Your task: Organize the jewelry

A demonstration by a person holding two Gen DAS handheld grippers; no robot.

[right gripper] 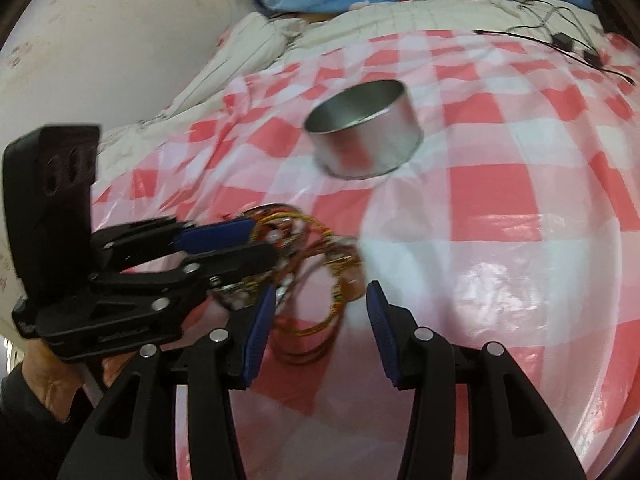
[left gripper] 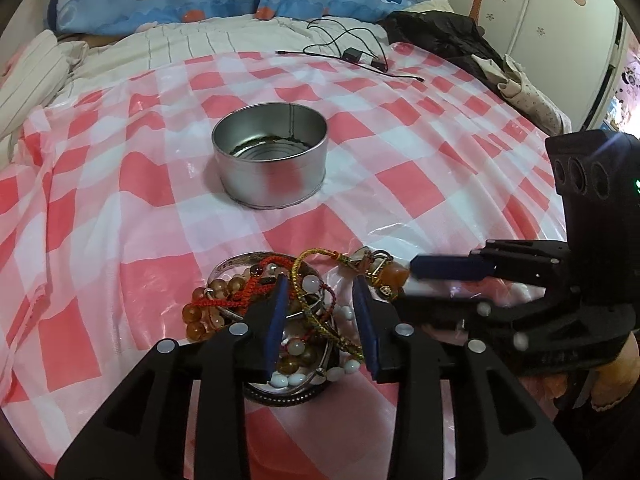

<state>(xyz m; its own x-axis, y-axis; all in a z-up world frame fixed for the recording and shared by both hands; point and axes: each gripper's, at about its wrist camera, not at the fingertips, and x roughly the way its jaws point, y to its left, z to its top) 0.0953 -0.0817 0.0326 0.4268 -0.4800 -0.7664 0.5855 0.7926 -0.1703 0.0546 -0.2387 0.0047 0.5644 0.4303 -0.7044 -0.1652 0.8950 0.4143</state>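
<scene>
The left gripper (left gripper: 322,322) is hanging over the jewelry pile (left gripper: 280,312), jaws partly apart and straddling tangled cords and beads without pinching any. The right gripper (right gripper: 320,336) is standing wider, closing on nothing, with a gold-and-red bracelet (right gripper: 316,312) lying just ahead between its fingers. The empty tin (left gripper: 270,160) is sitting beyond the pile on the checked cloth (left gripper: 400,184), so the left hand looks nearer.

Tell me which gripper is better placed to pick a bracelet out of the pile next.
Probably the left gripper: its open jaws straddle the jewelry pile. The right gripper is open too, but only over the pile's edge, around a loose gold cord bracelet.
</scene>
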